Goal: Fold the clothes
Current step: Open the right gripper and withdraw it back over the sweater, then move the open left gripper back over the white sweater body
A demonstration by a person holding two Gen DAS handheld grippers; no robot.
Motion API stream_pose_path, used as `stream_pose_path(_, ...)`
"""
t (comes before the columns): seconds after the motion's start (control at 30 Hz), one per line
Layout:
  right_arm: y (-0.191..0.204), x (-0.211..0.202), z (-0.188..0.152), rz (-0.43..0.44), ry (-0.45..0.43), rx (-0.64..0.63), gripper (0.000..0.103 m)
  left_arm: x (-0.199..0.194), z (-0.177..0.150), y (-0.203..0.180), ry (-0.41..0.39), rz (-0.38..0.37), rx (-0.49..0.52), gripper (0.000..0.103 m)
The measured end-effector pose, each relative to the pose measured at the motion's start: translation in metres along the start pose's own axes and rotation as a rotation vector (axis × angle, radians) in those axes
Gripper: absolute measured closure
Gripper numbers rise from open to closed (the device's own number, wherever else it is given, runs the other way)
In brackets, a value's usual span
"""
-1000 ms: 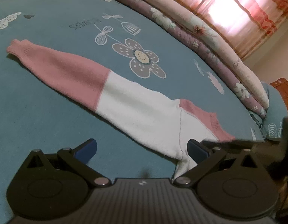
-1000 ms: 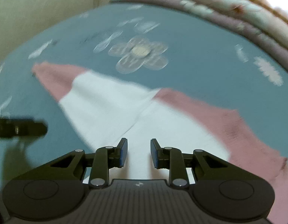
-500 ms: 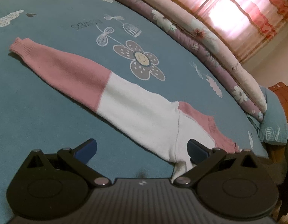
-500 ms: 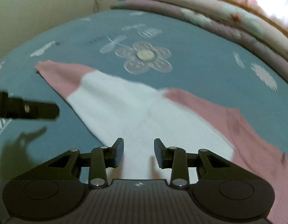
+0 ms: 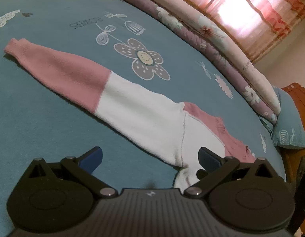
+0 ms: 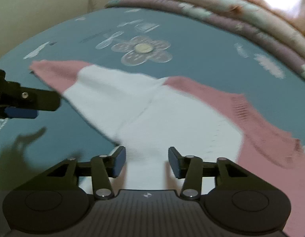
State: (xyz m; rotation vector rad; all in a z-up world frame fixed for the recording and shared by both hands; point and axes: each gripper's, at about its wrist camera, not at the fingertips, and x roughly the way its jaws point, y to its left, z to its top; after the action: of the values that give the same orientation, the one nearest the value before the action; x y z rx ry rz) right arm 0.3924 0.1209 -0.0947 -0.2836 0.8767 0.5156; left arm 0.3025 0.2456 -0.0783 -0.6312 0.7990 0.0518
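Observation:
A pink and white knitted sweater (image 5: 144, 114) lies flat on the teal bedsheet (image 5: 43, 102), one sleeve stretched out to the left with a pink cuff (image 5: 14, 46). My left gripper (image 5: 150, 158) hovers wide open just before the sweater's underarm edge, its right finger over white cloth, nothing pinched. In the right wrist view the sweater (image 6: 172, 118) fills the middle. My right gripper (image 6: 146, 162) is over the white body; its jaws are opening, the pads standing apart from the cloth. The left gripper's finger (image 6: 27, 100) shows at that view's left edge.
A rolled floral quilt (image 5: 201, 29) runs along the bed's far side under pink curtains (image 5: 251, 9). A teal pillow (image 5: 290, 122) and an orange wooden headboard (image 5: 298, 96) sit at the right. A large flower print (image 5: 146, 59) marks the sheet behind the sleeve.
The right gripper's fingers have spread apart over the white cloth and it has shifted slightly across the sweater. The left gripper has stayed open in the same spot.

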Motion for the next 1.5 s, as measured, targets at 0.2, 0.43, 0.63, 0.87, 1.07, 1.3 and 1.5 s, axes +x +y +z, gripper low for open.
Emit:
stream_pose_path(0.2, 0.001, 0.028, -0.006, 0.004, 0.049, 0.053, 0.044, 0.001, -0.002, -0.004, 0.009, -0.005, 0.013, 0.001)
stream_pose_path(0.43, -0.008, -0.045, -0.011, 0.05, -0.026, 0.092, 0.032, 0.0, -0.002, -0.005, 0.01, -0.016, 0.008, 0.001)
stream_pose_path(0.63, -0.038, -0.15, -0.042, 0.016, -0.085, 0.122, 0.029, 0.001, -0.003, -0.007, 0.021, -0.023, 0.003, 0.001)
stream_pose_path(0.87, -0.076, -0.26, -0.07, -0.1, -0.261, 0.2, 0.002, 0.011, -0.018, -0.036, 0.118, -0.156, 0.043, 0.001)
stream_pose_path(1.07, -0.135, -0.207, -0.136, 0.072, -0.306, 0.477, 0.0, 0.029, -0.049, -0.073, 0.266, -0.367, 0.082, 0.001)
stream_pose_path(1.3, -0.196, -0.113, -0.211, 0.17, -0.26, 0.912, 0.0, 0.061, -0.077, -0.087, 0.372, -0.426, 0.071, 0.001)
stream_pose_path(1.5, -0.211, -0.131, -0.248, 0.092, -0.239, 0.987, 0.0, 0.064, -0.067, -0.067, 0.426, -0.341, 0.04, 0.001)
